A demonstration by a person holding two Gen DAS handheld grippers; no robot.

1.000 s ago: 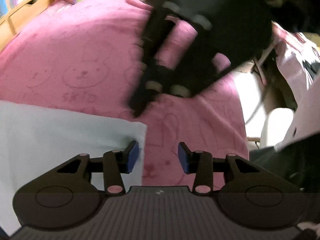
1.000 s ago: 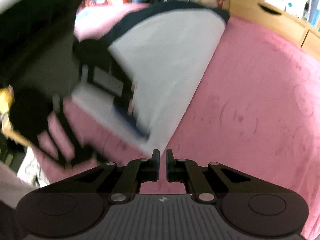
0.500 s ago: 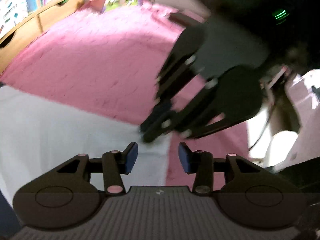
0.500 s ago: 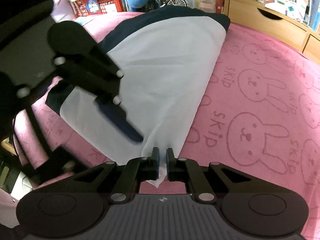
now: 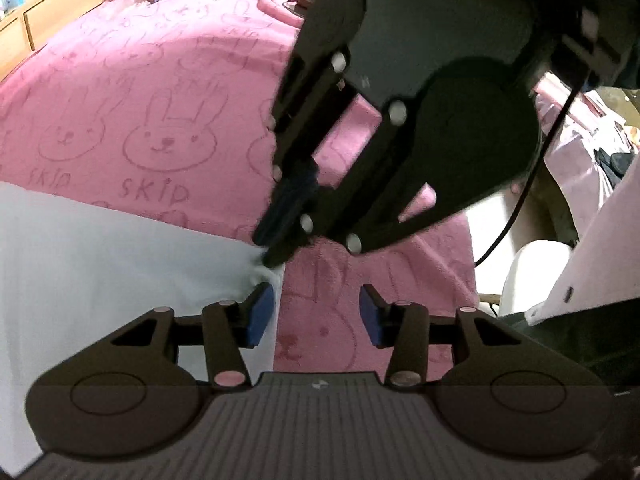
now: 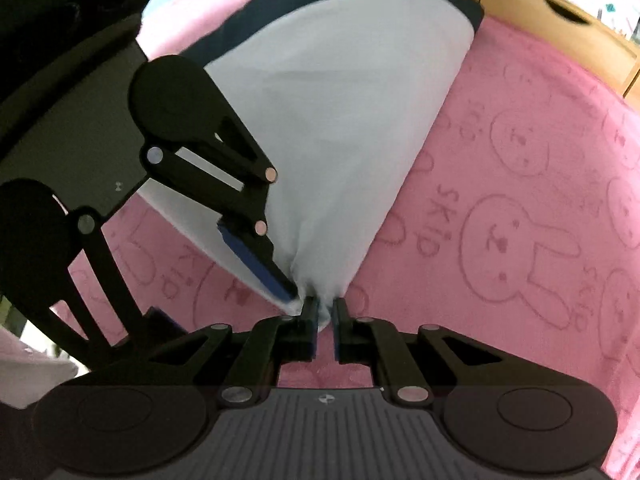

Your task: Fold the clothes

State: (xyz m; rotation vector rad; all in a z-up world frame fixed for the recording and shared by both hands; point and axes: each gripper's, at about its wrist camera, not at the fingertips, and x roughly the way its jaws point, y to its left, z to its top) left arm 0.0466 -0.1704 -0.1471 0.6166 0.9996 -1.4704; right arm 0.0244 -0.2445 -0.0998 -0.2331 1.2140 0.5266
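Note:
A white garment (image 5: 100, 280) with a dark navy far edge (image 6: 340, 12) lies on a pink bunny-print blanket (image 5: 160, 120). My right gripper (image 6: 325, 316) is shut on the garment's near corner, and the cloth (image 6: 340, 140) bunches into folds at its tips. In the left wrist view the right gripper (image 5: 272, 256) comes down from above onto that corner. My left gripper (image 5: 316, 316) is open just below the corner, its left pad (image 5: 262, 314) at the cloth's edge and only pink blanket between the pads. It also shows in the right wrist view, where the left gripper (image 6: 224, 304) stands beside the pinched corner.
Wooden drawers and bookshelves (image 5: 60, 12) run along the far side of the bed (image 6: 560, 20). Off the bed's right edge are a pale pink cloth (image 5: 600, 248), a white rounded object (image 5: 536, 272) and a black cable (image 5: 516, 208). Pink blanket (image 6: 520, 240) spreads wide on the right.
The right gripper has come closer to the left gripper, right at the garment's corner. The corner cloth is now gathered into folds at its tips. The left jaws stay apart as before.

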